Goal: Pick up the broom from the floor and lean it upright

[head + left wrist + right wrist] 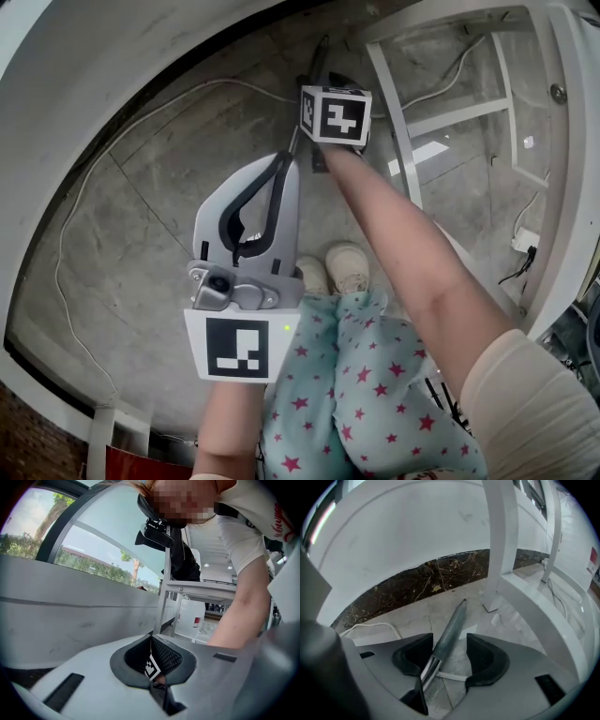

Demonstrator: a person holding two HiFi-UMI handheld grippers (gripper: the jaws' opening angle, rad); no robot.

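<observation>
Grey stone floor (141, 234) with thin seams fills the head view, and a curved white wall (112, 56) closes it on the left. At the foot of this wall runs a dark brown marble skirting (417, 581), and a thin white cable (370, 626) lies on the floor near it. On the right stands a white metal frame (397, 117) with slim legs.

Only the handle part of the broom (452, 625) shows: a dull grey sleeve over a shiny metal tube. It lies low over the floor, with its end pointing toward the skirting and near one leg of the frame. In the head view its dark tip shows just past the marker cube of the right hand-held gripper.

That right hand-held gripper (450, 638) points steeply down, with its jaws spread. The handle passes between the two dark pads, closer to the left one. The pads do not press on it.

The left hand-held gripper (284, 161) is held nearer to the person, well apart from the broom. Its jaws are pressed together at the tips, with nothing between them.

Below it show light-coloured shoes (347, 267) and pale blue trousers with red stars (356, 375).
</observation>
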